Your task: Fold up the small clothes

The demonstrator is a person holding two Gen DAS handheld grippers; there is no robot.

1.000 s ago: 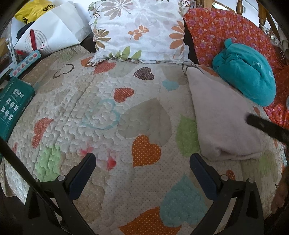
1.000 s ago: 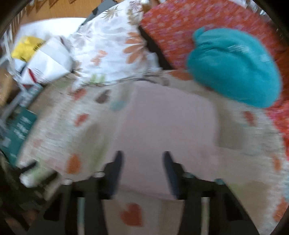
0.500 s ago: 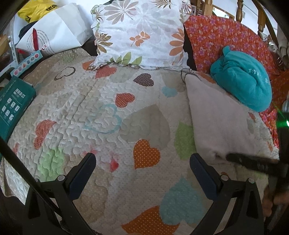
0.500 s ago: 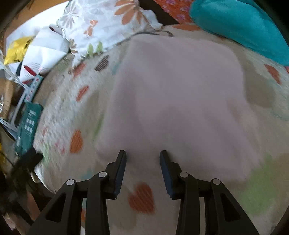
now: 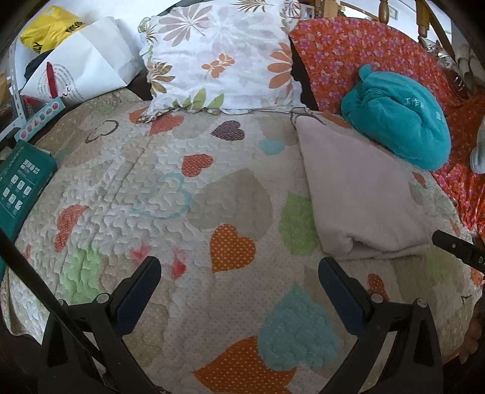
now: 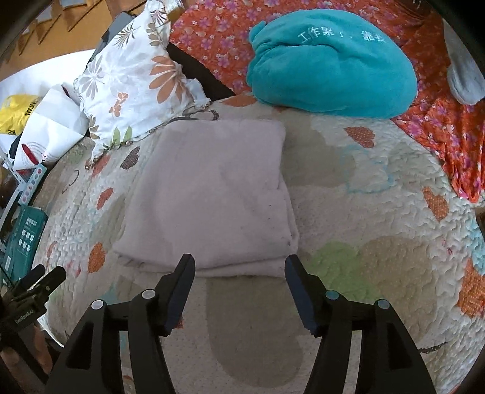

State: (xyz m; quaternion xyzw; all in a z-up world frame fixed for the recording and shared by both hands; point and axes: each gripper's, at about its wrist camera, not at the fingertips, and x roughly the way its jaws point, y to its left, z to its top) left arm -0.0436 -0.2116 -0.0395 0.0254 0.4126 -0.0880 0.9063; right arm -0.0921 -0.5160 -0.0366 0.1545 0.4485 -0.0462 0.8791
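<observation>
A pale pink garment [image 6: 209,197] lies folded into a flat rectangle on the heart-patterned quilt [image 6: 379,236]. My right gripper [image 6: 239,265] hovers at the near folded edge; its jaws are opening and no cloth is between them. In the left wrist view the same garment [image 5: 360,194] lies to the right, and my left gripper [image 5: 239,269] stands open over bare quilt [image 5: 151,188], well left of the cloth. A tip of the right gripper [image 5: 457,250] shows at that view's right edge.
A floral pillow [image 5: 221,57] and an orange flowered cover [image 5: 363,60] line the back. A teal plush bundle [image 6: 330,60] rests just behind the garment. A white paper bag [image 5: 81,69], a yellow bag [image 5: 51,28] and a green box [image 5: 21,185] sit at the left.
The right gripper drew back from over the garment to its near edge and its jaws spread wider. The left gripper has stayed in place.
</observation>
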